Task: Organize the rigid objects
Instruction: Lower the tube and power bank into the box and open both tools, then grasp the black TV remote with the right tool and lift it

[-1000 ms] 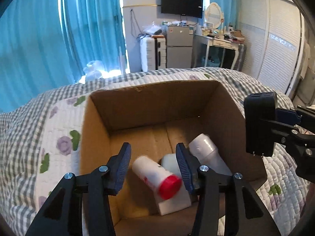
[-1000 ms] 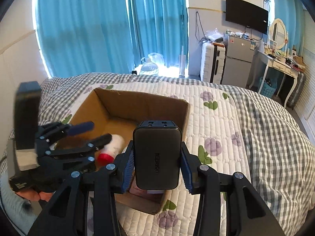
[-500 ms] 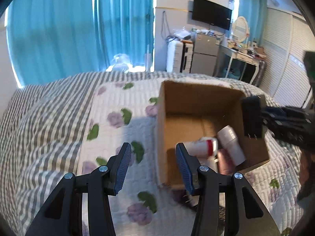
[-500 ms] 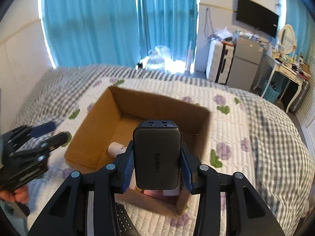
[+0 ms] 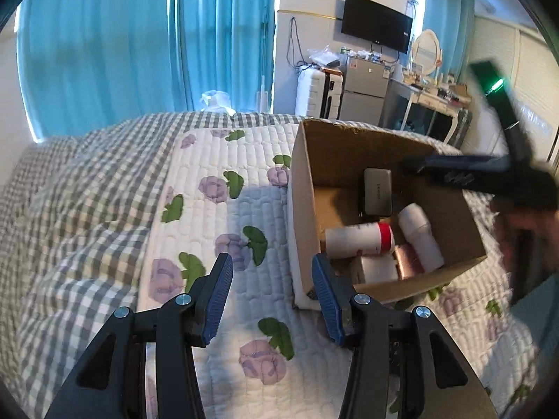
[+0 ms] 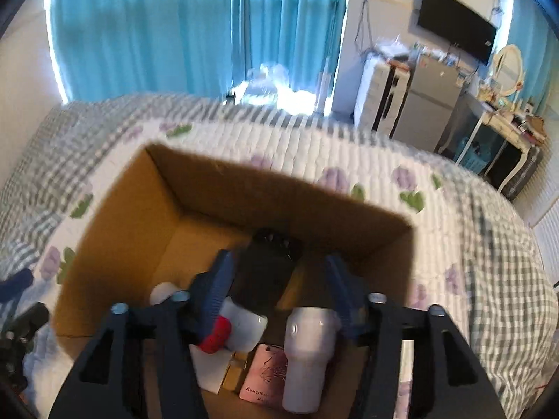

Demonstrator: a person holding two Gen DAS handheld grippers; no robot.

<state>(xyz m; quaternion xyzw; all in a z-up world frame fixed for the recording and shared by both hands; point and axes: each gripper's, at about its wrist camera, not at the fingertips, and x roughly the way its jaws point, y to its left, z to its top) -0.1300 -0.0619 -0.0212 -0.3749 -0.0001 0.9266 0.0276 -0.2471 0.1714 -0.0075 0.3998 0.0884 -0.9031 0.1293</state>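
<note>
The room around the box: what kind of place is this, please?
Most likely a bedroom, in a home or small flat. The box sits on a bed with a flowered quilt; behind it are blue curtains, a wall TV and a dressing table with a mirror.

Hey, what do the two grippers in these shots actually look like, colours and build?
Both are alike: the left gripper has black angular linkage arms joined by round silver bolts, ending in two flat fingers faced with ribbed blue pads. The right gripper shows the same black frame, silver bolts and blue pads, though blurred. Seen from the left wrist, its body carries a small green light.
</note>
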